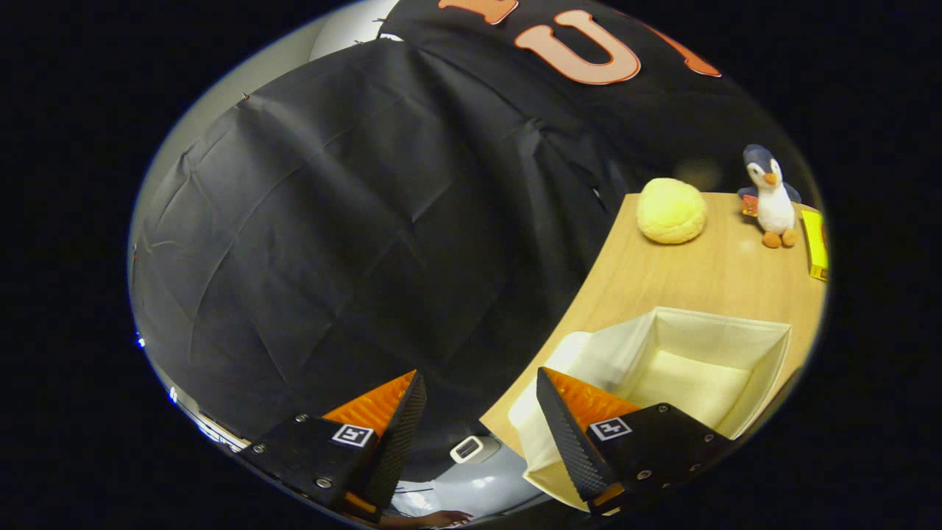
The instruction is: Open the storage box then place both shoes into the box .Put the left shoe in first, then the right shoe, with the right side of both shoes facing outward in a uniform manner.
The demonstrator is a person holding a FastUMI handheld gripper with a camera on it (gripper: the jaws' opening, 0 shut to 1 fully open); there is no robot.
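My gripper (pixel 480 383) is open, with nothing between its fingers, and it hangs tilted over the left edge of the wooden table (pixel 662 280). The cream fabric storage box (pixel 765 346) stands open on the table, just beyond and to the right of my right finger (pixel 567 434). Its lid flap (pixel 581 353) hangs folded out over its left side, toward the table edge. The inside of the box looks bare. My left finger (pixel 401 419) is off the table, in front of the black cloth wall.
A yellow round plush (pixel 671 210) and a small penguin toy (pixel 771 197) sit at the far end of the table. A yellow flat box (pixel 814 244) lies by the penguin. Below the table edge lies grey floor with a small white object (pixel 466 448).
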